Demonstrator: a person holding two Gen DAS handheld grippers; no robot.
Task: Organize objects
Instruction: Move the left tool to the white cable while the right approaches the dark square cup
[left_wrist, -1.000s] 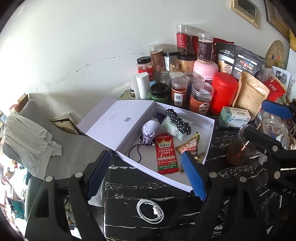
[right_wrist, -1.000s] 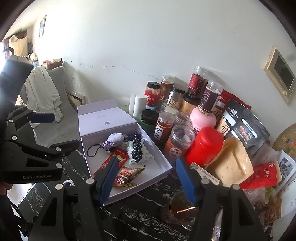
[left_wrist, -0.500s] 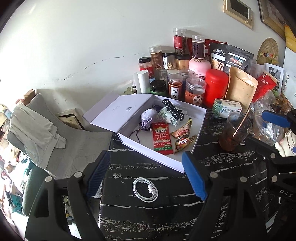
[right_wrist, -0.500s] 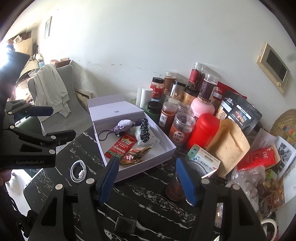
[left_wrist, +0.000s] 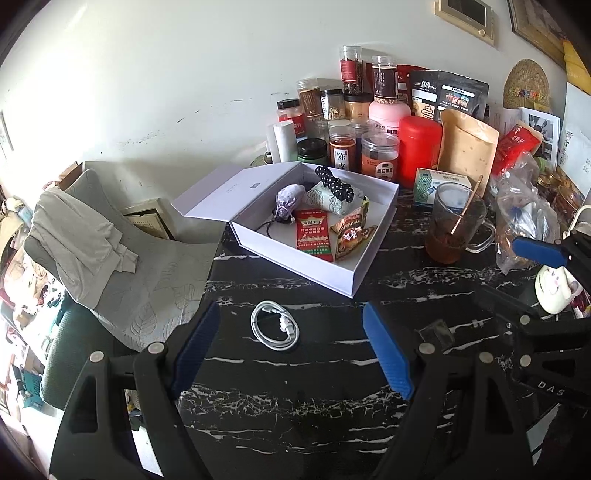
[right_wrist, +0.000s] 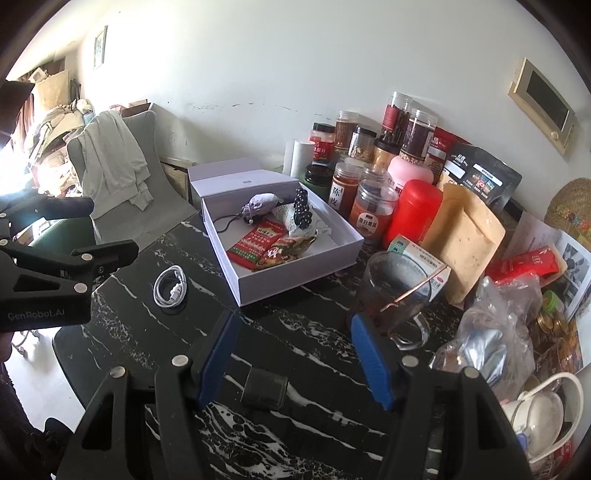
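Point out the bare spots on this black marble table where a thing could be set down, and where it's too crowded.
Bare marble table lies between the white box, the coiled white cable and the near edge. A smaller patch sits between box and glass mug. A small dark object takes some near space. The jars and pouches along the wall are packed tight.

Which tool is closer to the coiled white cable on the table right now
Left. The left tool hangs open just short of the white cable, which lies nearly between its fingertips. The right tool, also open, sits farther off to the cable's right, nearer the glass mug.
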